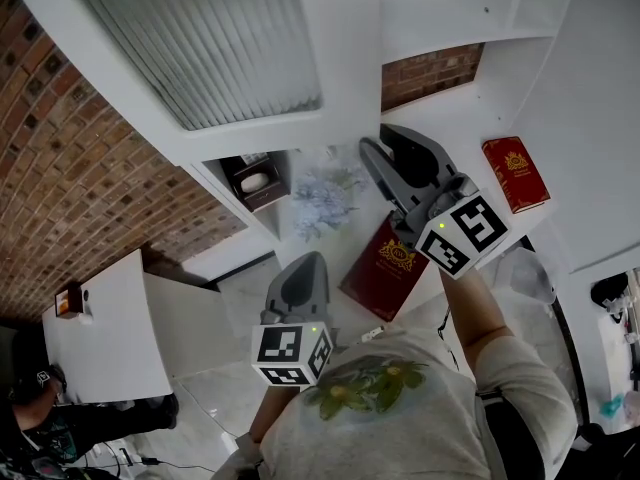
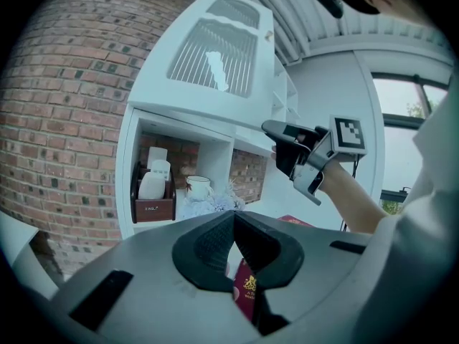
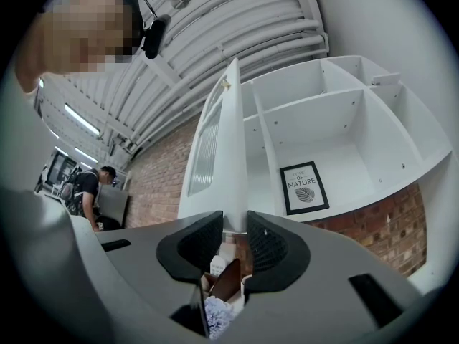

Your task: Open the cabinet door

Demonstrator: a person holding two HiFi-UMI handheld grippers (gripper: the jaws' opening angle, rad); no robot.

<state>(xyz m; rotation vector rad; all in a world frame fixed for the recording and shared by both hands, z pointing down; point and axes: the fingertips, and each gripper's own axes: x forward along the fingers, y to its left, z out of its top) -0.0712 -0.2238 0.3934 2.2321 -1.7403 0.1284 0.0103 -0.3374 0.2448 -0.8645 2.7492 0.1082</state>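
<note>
The white cabinet door [image 1: 200,38] with its ribbed glass panel stands swung out from the cabinet; in the right gripper view I see the door [image 3: 222,142] edge-on. My right gripper [image 1: 378,146] is raised to the door's lower corner, and its jaws [image 3: 234,224] sit on either side of the door's edge, shut on it. The left gripper view shows the door [image 2: 215,56] above and the right gripper [image 2: 276,131] beside it. My left gripper [image 1: 305,268] hangs lower, apart from the cabinet; its jaws [image 2: 233,221] are shut on nothing.
The open shelf below holds a brown box [image 1: 255,180], a cup [image 2: 198,186] and pale flowers [image 1: 325,198]. Two red books [image 1: 385,263] [image 1: 515,173] lie on the counter. A framed leaf print [image 3: 305,187] stands inside. A person [image 1: 40,418] is at the lower left by the brick wall.
</note>
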